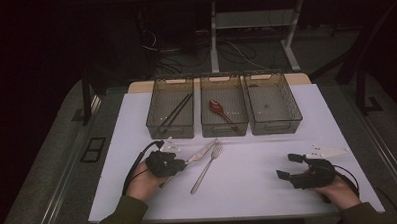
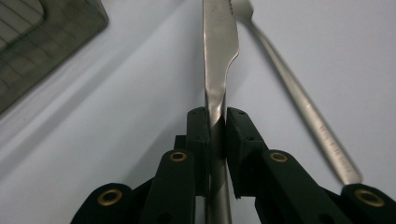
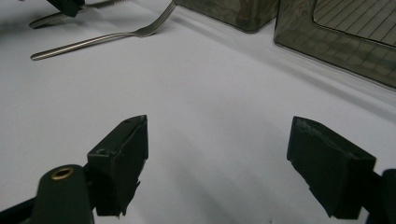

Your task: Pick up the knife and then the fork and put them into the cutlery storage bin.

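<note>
I am counting three mesh bins in a row across the upper middle of the high view: the left bin (image 1: 170, 108) is holding what look like two dark chopsticks (image 1: 176, 113), the middle bin (image 1: 224, 105) is holding one reddish-brown spoon (image 1: 219, 110), and the right bin (image 1: 273, 103) is looking bare apart from a small speck I cannot identify. On the white surface (image 1: 268, 154) below them I am seeing one knife (image 1: 202, 152) and one fork (image 1: 207, 167), lying just beside each other in the lower middle of the frame, not touching as far as I can tell.

I am working two grippers. The left gripper (image 1: 181, 164), at the lower left of the high view, is pinching the knife's handle: in the left gripper view the jaws are pressing on both sides of it at lower centre, with the blade (image 2: 219, 42) running up to the top edge, where its tip is cut off. The fork (image 2: 299, 93) is lying to its right there, its tines cropped at the top. The right gripper (image 1: 289, 166), at the lower right of the high view, is resting with its jaws spread wide and nothing between them.

The room beyond the surface is too dark to read.
</note>
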A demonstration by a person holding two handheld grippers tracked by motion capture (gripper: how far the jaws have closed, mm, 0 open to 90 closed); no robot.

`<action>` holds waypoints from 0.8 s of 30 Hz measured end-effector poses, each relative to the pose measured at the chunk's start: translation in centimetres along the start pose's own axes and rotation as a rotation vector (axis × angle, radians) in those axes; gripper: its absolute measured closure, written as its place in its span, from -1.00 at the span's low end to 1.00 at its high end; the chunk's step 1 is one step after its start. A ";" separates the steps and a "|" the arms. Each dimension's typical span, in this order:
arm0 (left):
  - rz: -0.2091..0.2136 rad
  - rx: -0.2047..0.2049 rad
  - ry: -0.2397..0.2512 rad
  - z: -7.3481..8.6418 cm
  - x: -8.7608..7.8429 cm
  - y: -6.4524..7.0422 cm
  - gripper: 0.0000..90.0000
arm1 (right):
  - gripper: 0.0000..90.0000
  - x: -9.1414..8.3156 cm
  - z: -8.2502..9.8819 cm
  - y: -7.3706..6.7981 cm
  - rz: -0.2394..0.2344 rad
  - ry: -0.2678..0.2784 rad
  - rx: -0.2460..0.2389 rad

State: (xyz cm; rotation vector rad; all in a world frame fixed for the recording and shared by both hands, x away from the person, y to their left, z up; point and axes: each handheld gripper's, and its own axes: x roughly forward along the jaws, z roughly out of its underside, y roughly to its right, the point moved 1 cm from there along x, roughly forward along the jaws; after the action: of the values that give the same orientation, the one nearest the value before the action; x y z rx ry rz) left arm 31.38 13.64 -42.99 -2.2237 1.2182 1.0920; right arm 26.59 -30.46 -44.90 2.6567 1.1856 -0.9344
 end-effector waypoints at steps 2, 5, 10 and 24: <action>0.007 -0.001 0.030 -0.1 -0.6 0.0 0.76 | -0.56 0.0 0.0 0.0 0.000 0.001 0.000; 0.024 -0.005 0.078 -0.4 -1.2 0.1 0.76 | -0.56 0.0 -0.1 0.0 0.000 0.004 -0.001; 0.050 -0.015 0.138 -0.9 -2.0 0.5 0.76 | -0.56 -0.1 -0.3 -0.1 -0.007 0.016 -0.002; 0.033 -0.023 0.321 -4.1 -2.6 2.5 0.77 | -0.61 0.4 -4.7 -1.5 -0.079 0.081 0.000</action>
State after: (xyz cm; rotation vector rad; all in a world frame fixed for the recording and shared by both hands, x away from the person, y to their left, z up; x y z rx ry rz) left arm 30.33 11.09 -38.26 -2.4736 1.3776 0.7826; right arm 28.07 -27.75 -41.11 2.6897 1.3166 -0.8444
